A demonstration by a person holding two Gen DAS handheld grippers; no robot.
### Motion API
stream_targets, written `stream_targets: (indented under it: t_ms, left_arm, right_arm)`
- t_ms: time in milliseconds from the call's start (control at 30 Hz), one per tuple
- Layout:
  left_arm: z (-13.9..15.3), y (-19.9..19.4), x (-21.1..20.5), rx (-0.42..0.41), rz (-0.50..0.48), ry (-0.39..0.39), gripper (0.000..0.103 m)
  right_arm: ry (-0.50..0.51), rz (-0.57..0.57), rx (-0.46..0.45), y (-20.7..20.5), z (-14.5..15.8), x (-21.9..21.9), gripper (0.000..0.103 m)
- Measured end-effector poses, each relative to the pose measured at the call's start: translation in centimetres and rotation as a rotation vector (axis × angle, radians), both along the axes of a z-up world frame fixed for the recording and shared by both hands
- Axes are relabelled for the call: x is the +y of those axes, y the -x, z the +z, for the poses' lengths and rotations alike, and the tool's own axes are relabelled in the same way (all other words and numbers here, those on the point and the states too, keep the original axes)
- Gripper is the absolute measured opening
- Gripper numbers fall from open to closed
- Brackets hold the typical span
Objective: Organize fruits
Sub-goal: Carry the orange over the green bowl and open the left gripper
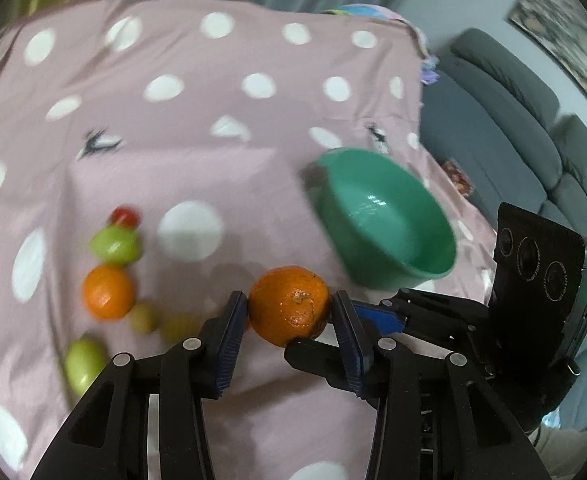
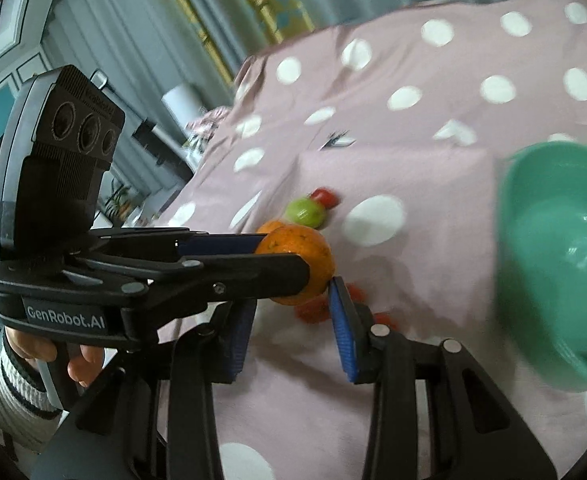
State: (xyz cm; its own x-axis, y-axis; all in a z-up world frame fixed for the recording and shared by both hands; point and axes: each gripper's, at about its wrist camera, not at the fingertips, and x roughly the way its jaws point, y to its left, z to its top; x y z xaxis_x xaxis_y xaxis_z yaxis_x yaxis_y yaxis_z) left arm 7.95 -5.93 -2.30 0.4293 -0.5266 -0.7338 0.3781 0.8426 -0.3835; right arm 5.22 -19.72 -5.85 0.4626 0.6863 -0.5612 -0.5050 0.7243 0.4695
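orange (image 1: 289, 305) is held clamped in the left gripper (image 1: 290, 312) above the spotted cloth (image 1: 221, 120), the right gripper (image 2: 293, 312) being empty and wide; transfer into the green bowl (image 1: 389, 220) is judged next.

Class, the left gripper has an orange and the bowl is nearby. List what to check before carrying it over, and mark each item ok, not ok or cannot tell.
1. Left gripper shut on orange: ok.
2. Pads on opposite sides of orange: ok.
3. Bowl holds nothing yet: ok.
4. Bowl sits level: not ok, looks tilted.
5. Right gripper open, holding nothing: ok.
6. Right gripper out of the path: cannot tell.
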Motion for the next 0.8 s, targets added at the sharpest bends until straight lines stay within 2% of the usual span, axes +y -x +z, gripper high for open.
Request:
stream_targets:
  t_ms: [233, 400, 533, 700, 800]
  left_arm:
    - [1.6, -2.1, -7.0, -0.049, -0.142, 0.001, 0.044]
    - [1.3, -3.3, -11.6, -0.04, -0.236, 0.021, 0.044]
    - [0.4, -4.1, -13.6, -0.009, -0.274, 0.041, 0.044]
    - [-1.5, -5.0, -14.0, 0.059, -0.269, 0.057, 0.044]
    - [-1.8, -5.0, -13.8, 0.076, -0.263, 0.054, 0.044]
  right_arm:
    - [-0.006, -0.159, -0.045, 0.3, 1.3, -7.1, 0.037]
    - [0.004, -0.264, -0.029, 0.5, 0.7, -11.6, 0.038]
    - [0.019, -0.308, 0.007, 0.1, -0.2, -13.3, 0.038]
    - [0.041, -0.318, 0.063, -0.8, -1.5, -13.2, 0.04]
    - [0.069, -0.313, 0.067, -1.0, -1.8, -12.4, 0.04]
